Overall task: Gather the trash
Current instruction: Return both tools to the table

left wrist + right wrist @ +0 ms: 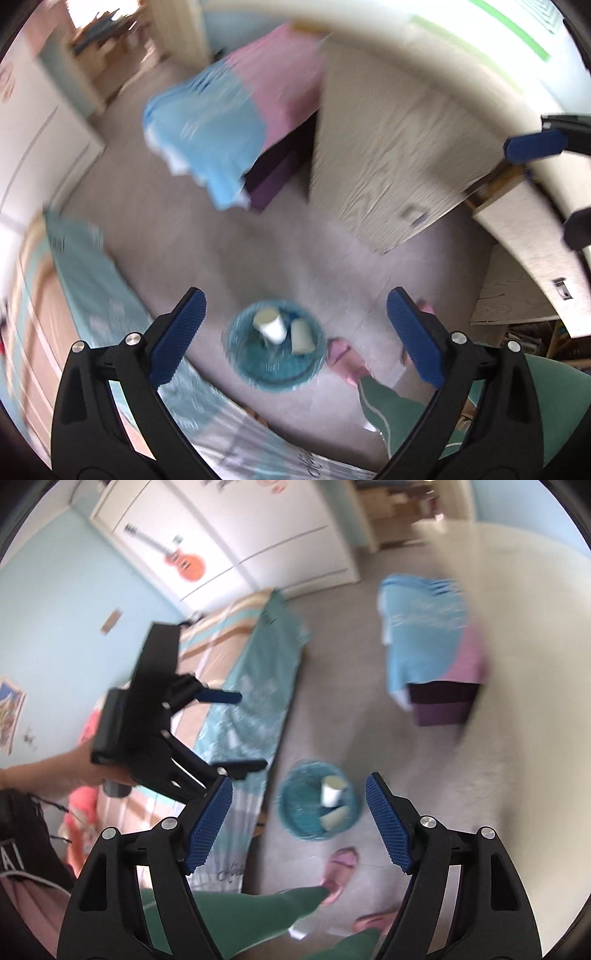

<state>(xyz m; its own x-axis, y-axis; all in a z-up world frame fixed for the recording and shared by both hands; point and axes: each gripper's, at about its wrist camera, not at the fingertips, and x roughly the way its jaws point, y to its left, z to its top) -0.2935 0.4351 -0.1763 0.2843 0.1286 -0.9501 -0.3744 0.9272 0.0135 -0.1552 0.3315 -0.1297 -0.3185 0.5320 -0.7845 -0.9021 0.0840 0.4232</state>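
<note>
Two paper cups (273,326) already lie in the teal bin (242,363); left gripper (295,334) and right gripper (299,821) spread, empty; remaining trash not visible.

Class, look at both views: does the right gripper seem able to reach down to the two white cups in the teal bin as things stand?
Probably yes. The right gripper is open and empty above the bin, whose top is open, with nothing between it and the cups.
</note>
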